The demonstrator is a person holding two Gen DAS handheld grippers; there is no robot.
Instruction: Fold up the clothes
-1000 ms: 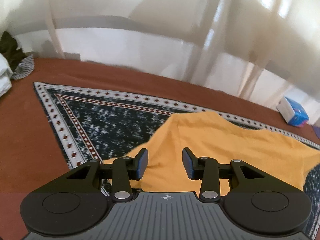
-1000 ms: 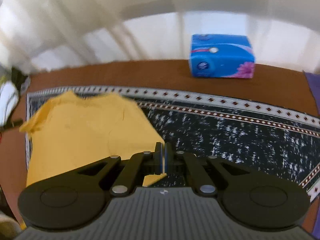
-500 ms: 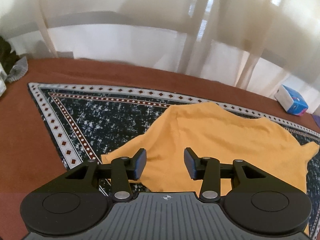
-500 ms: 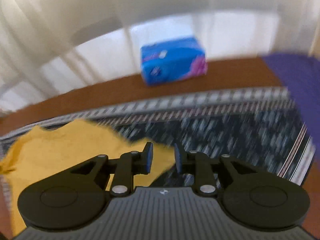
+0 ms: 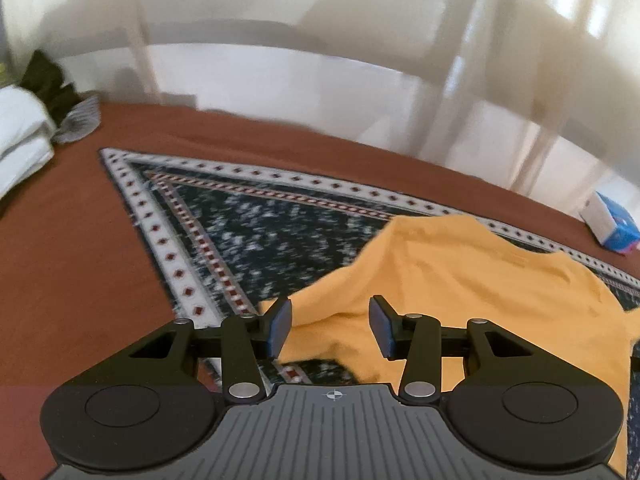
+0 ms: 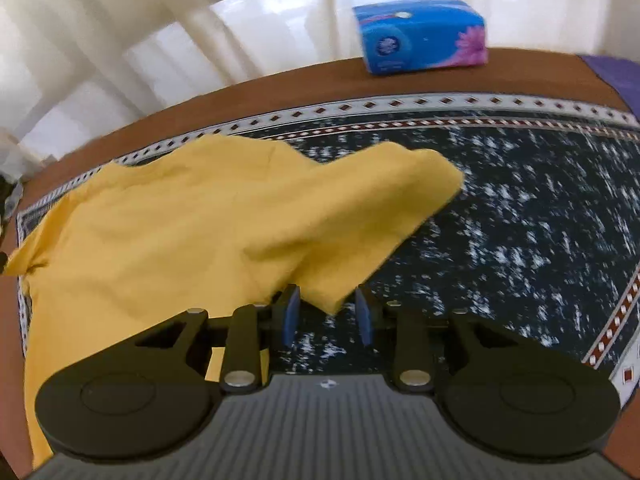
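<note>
A yellow-orange garment [image 5: 472,280] lies spread on a dark patterned cloth [image 5: 248,236] over a brown table. In the right wrist view the garment [image 6: 192,232] fills the left and middle, with a pointed flap reaching right. My left gripper [image 5: 330,328] is open and empty, just above the garment's near left edge. My right gripper [image 6: 327,314] is open and empty, with a tip of the garment's edge lying between its fingers.
A blue tissue box [image 6: 424,36] stands at the table's far edge; it also shows in the left wrist view [image 5: 612,228]. Folded white and dark clothes [image 5: 28,132] are piled at the far left. A purple cloth [image 6: 616,76] lies at the right. White curtains hang behind.
My right gripper was shut on the garment and has opened, letting it drop onto the cloth. My left gripper stayed open and shifted a little over the garment's left edge.
</note>
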